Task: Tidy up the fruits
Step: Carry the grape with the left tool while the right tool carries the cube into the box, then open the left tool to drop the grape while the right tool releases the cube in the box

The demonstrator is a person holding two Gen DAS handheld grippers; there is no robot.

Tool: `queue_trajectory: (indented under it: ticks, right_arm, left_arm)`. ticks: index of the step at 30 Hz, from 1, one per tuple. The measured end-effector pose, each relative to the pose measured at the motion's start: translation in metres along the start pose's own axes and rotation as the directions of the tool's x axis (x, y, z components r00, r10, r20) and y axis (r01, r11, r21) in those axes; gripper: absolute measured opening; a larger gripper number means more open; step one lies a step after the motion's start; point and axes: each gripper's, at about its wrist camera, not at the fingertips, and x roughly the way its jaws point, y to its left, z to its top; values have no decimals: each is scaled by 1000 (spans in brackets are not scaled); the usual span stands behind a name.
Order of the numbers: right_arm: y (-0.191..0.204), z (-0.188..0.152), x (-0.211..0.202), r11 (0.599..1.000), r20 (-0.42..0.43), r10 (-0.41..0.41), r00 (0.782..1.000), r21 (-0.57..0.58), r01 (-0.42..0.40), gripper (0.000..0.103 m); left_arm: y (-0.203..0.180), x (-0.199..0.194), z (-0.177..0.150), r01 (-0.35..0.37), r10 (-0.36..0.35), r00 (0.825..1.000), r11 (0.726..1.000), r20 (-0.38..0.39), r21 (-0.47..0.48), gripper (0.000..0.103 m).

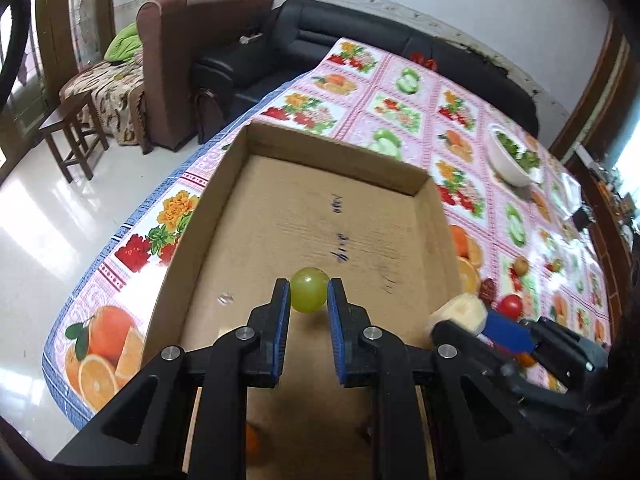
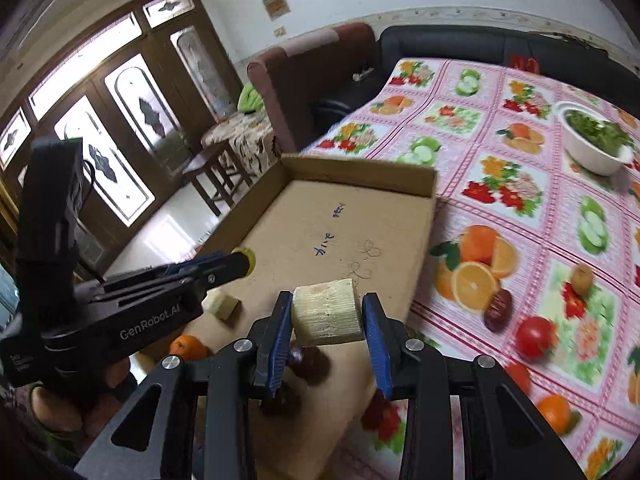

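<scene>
Left gripper [image 1: 308,294] clenched on a green grape [image 1: 308,289], right gripper [image 2: 327,312] grasping a pale fruit chunk [image 2: 325,310], possibly sugarcane, both above the cardboard box [image 1: 340,159]: best lowered near the floor before release, clear of fruit already inside.

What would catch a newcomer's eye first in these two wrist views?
Both grippers hold food above the shallow cardboard tray: the left gripper pinches a green grape, and the right gripper clamps a pale, ribbed chunk. Around the tray lies the loud fruit-print tablecloth, with a white bowl of greens at its far side.
</scene>
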Motion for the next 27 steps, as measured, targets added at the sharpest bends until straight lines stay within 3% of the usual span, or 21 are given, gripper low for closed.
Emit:
queue_trajectory:
  ticks: [6, 13, 14, 17, 22, 27]
  right_arm:
    - [4, 2, 36, 1000, -62, -4, 998, -28, 2, 35]
    - [11, -4, 59, 997, -119, -6, 993, -74, -3, 36]
    - [12, -5, 60, 997, -120, -8, 993, -78, -2, 38]
    - [12, -5, 58, 997, -122, -1, 993, -74, -8, 40]
    - [7, -5, 44, 998, -95, 1, 995, -60, -6, 47]
    - [0, -12, 16, 999, -59, 5, 998, -35, -7, 47]
  left_arm:
    - [-7, 21, 0, -52, 53, 998, 998, -38, 26, 16]
    - [-8, 29, -4, -51, 54, 996, 998, -78, 38, 18]
    - [-8, 30, -4, -48, 51, 995, 998, -90, 37, 24]
    - [-5, 33, -4, -35, 37, 992, 999, -117, 17, 30]
    - [2, 21, -5, -25, 23, 994, 999, -103, -22, 30]
    - [2, -2, -8, -9, 6, 998, 999, -63, -50, 30]
